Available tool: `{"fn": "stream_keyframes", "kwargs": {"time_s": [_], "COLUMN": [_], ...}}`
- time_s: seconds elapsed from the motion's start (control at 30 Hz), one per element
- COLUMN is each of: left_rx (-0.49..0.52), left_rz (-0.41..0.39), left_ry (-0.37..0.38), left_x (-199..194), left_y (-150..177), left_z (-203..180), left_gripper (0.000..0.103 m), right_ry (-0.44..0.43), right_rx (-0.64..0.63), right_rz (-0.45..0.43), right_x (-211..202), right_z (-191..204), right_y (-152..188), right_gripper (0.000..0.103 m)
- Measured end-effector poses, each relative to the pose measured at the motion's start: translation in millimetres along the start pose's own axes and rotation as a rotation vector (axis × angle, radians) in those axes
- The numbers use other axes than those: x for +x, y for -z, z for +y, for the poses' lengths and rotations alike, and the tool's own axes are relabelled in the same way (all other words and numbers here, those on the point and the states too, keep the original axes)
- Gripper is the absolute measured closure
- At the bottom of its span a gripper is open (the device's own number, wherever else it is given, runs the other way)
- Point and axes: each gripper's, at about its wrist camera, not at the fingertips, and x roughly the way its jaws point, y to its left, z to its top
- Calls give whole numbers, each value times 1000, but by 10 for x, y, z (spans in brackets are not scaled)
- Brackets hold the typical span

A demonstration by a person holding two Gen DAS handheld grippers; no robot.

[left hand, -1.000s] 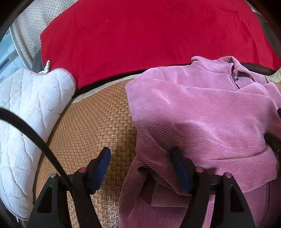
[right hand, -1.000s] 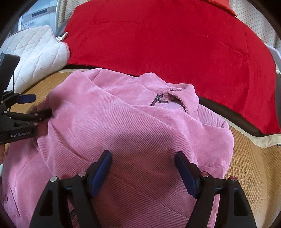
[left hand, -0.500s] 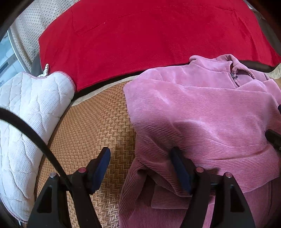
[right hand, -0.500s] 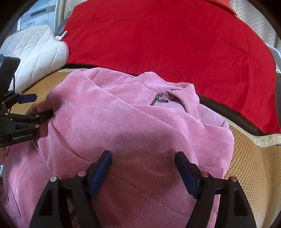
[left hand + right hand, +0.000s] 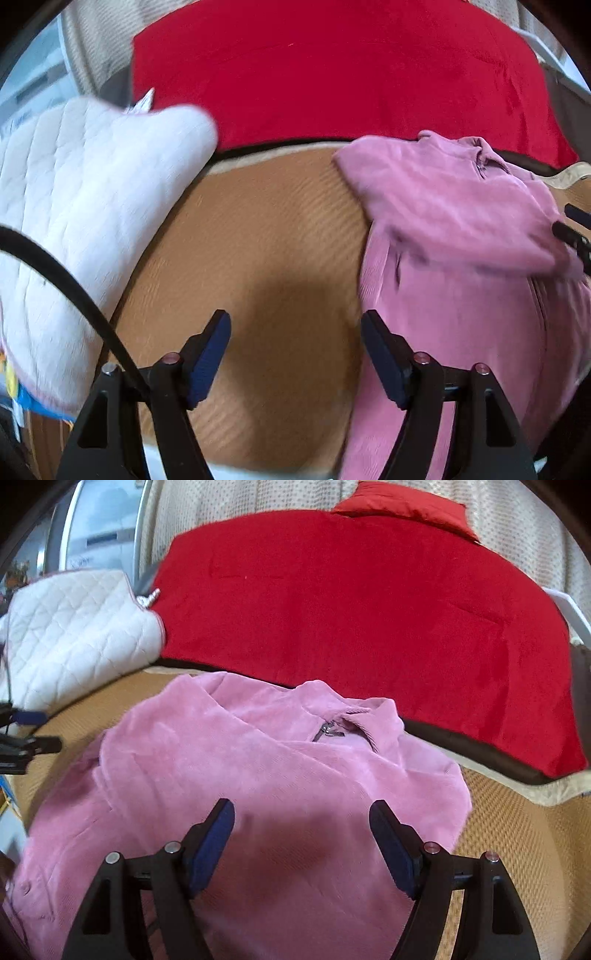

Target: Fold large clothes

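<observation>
We had the pink jacket (image 5: 280, 775) lying on the woven mat (image 5: 266, 236), collar and zip toward the red blanket (image 5: 369, 620) at the back, with its sleeves apparently already folded in across the chest. That made a compact block, which we judged was why it sat in the middle of the mat: there was bare mat on both sides for the next fold.

Our left gripper (image 5: 295, 354) hung over bare mat just beside the jacket's left edge. Its jaws were opening, with nothing between them; the right pad stood close to the corduroy, though we could not tell if it touched. We read this as a release, the left hand standing clear of the cloth so as not to drag the fold apart.

Our right gripper (image 5: 301, 843) hovered above the jacket's lower half, jaws wide apart and gripping nothing, the fabric lying below them. It probably stayed there ready to take the hem.

The white quilted pad (image 5: 81, 206) lay at the mat's left edge, out of the way. The body still seemed to need folding up toward the collar.
</observation>
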Motion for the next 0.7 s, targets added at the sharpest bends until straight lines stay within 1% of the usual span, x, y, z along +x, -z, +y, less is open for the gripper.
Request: {"fn": "stream_keyframes", "kwargs": {"time_s": [0.03, 0.1, 0.17, 0.23, 0.27, 0.37, 0.4, 0.47, 0.53, 0.6, 0.63, 0.67, 0.7], "left_rx": [-12, -34, -43, -42, -26, 8, 10, -5, -47, -113, -145, -178, -187], "left_rz": [6, 32, 50, 64, 78, 89, 108, 144, 171, 187, 200, 231, 256], "left_ry": [21, 73, 106, 174, 225, 310, 340, 405, 472, 578, 631, 709, 759], "left_x": [-57, -138, -186, -236, -250, -242, -201, -107, 10, 137, 202, 295, 355], "left_y": [109, 351, 544, 739, 828, 964, 1006, 1072, 1130, 1167, 1178, 1196, 1208], "left_z": [76, 209, 275, 273, 243, 161, 145, 151, 191, 269, 299, 317, 316], "left_gripper": [22, 22, 22, 22, 22, 22, 22, 22, 22, 22, 22, 22, 22], "right_ry": [-33, -71, -104, -140, -149, -156, -170, -218, -252, -272, -267, -264, -263], "right_rx": [30, 68, 133, 199, 229, 275, 294, 353, 415, 471, 507, 528, 564], "right_rz": [-1, 1, 4, 17, 28, 47, 62, 115, 180, 261, 311, 337, 384], "right_x": [-95, -222, -391, -579, -676, -934, -1020, -1199, -1261, -1260, -1240, -1219, -1168], "right_z": [-39, -74, -128, -186, -214, -274, -298, -352, -400, -442, -466, -486, -511], "right_y": [51, 148, 333, 576, 703, 968, 1062, 1299, 1523, 1772, 1941, 2024, 2137], "right_gripper": [23, 17, 16, 16, 16, 16, 16, 16, 16, 16, 16, 16, 16]}}
